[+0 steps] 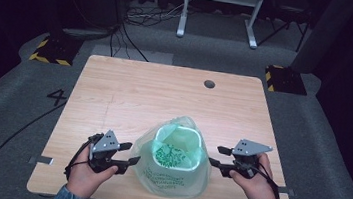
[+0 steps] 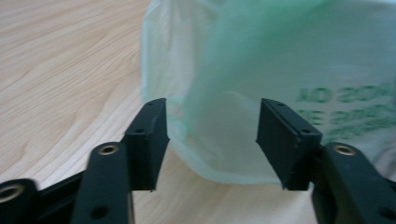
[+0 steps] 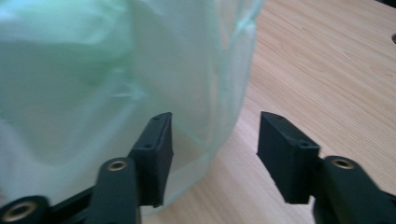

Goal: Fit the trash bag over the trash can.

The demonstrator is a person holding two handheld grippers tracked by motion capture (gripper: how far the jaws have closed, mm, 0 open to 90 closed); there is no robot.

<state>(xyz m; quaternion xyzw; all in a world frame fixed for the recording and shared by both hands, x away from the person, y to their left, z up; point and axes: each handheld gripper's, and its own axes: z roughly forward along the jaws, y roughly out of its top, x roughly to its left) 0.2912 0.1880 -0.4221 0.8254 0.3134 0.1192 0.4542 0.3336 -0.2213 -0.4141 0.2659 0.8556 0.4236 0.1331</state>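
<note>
With both the left gripper and right gripper released and holding nothing, the thin green bag near the table's front edge could slump or tear if pinched carelessly.

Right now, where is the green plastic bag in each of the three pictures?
High view: the green plastic bag stands at the near middle of the wooden table, between the two tongs.
Left gripper view: it takes up the right and centre, with its lower fold between the open jaws.
Right gripper view: it takes up the left, behind the left jaw.
Shared landmark: the wooden table.
</note>
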